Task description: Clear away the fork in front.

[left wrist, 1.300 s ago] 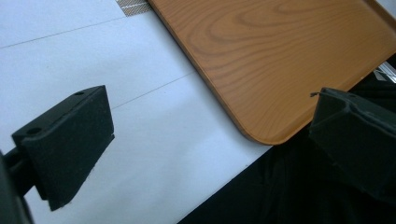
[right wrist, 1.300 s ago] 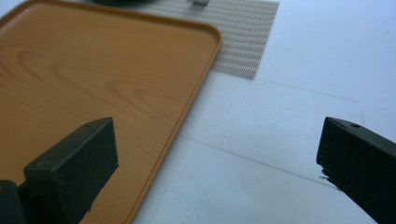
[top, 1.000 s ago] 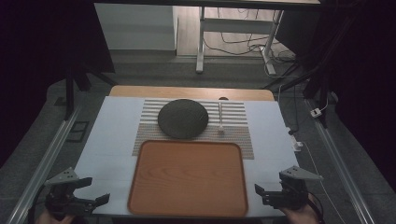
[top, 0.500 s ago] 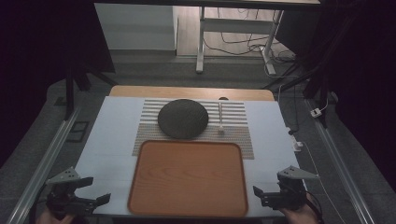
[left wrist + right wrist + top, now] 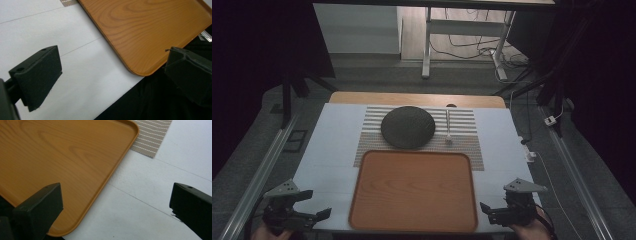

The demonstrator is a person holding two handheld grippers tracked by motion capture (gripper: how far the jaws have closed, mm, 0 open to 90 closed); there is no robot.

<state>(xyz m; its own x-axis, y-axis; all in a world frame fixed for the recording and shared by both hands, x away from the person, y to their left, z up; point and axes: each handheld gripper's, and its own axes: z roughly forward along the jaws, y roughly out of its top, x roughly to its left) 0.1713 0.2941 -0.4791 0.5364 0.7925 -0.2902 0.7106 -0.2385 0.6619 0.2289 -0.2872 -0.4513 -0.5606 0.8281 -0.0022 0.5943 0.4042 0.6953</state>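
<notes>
At the table's near edge, the left gripper [image 5: 314,215] and right gripper [image 5: 492,210] flank a wooden tray [image 5: 412,190], both with jaws spread wide and empty. The gripper views show the tray's [image 5: 150,27] grain and raised rim close up; the high view adds a dark round plate [image 5: 407,127] and a spoon [image 5: 448,128] on a striped mat [image 5: 467,145] beyond it. The white tabletop [image 5: 337,145] stands in a dim room, cables [image 5: 472,50] lying on the floor behind

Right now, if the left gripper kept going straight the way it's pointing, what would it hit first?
Probably the wooden tray: the open left gripper aims at its near corner, though height above the table is unclear.
</notes>
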